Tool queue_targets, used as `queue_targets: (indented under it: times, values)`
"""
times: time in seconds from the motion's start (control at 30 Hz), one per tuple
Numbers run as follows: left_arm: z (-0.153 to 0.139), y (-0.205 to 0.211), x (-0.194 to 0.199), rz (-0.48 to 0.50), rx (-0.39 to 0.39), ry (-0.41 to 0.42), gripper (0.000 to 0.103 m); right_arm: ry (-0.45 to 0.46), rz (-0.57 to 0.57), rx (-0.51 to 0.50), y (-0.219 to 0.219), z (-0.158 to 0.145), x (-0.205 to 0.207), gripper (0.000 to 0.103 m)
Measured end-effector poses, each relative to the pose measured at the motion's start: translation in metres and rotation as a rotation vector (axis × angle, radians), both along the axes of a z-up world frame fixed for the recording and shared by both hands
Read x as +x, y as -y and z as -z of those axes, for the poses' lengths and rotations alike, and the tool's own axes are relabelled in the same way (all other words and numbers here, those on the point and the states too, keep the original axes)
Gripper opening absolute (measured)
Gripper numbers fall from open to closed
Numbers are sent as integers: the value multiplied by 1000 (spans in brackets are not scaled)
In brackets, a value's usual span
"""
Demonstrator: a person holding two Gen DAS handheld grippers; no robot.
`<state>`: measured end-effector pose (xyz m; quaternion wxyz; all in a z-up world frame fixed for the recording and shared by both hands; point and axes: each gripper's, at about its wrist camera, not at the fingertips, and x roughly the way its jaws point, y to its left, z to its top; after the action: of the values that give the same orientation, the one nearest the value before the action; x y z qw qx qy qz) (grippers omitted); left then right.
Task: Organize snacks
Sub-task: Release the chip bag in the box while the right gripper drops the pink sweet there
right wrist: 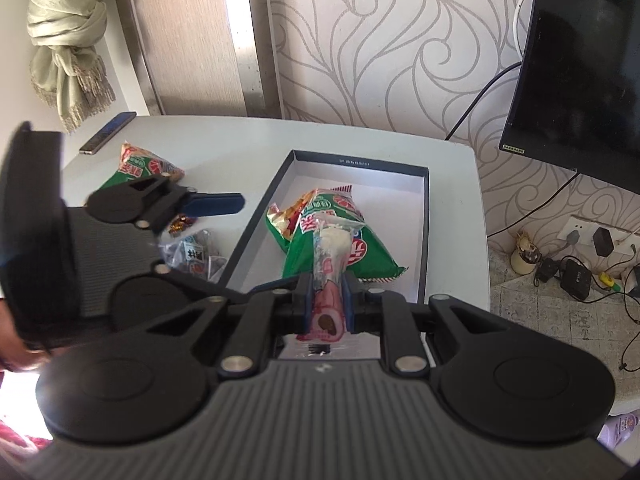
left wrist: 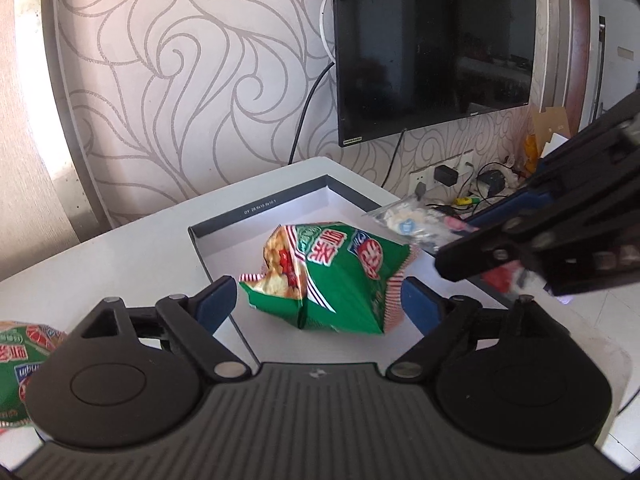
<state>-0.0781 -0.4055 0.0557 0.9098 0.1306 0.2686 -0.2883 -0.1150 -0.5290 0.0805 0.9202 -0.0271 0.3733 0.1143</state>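
A green snack bag (left wrist: pixel 332 276) lies in a shallow dark-rimmed box (left wrist: pixel 280 194) with a white floor on the white table. My left gripper (left wrist: pixel 318 304) is open, its blue pads on either side of the bag, above it. My right gripper (right wrist: pixel 327 300) is shut on a clear cake packet (right wrist: pixel 330 252) and holds it over the box (right wrist: pixel 426 220) and the green bag (right wrist: pixel 360 256). In the left wrist view the right gripper (left wrist: pixel 468 232) comes in from the right with the packet (left wrist: pixel 408 222). A second green bag (right wrist: pixel 140 164) lies on the table left of the box.
Small wrapped snacks (right wrist: pixel 196 256) lie left of the box. A phone (right wrist: pixel 106 132) lies at the table's far left corner. A wall TV (left wrist: pixel 432 44) hangs behind. Chargers and cables (right wrist: pixel 576 268) lie on the floor to the right.
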Motion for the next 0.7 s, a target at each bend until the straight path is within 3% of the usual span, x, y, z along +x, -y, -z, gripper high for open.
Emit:
queue_targets:
  times: [0.33, 0.7]
  values:
    - [-6, -20, -42, 62, 8, 9, 92, -55, 60, -3, -9, 21, 3, 21]
    - [-7, -53, -57, 69, -5, -8, 92, -64, 139, -14, -25, 22, -11, 41]
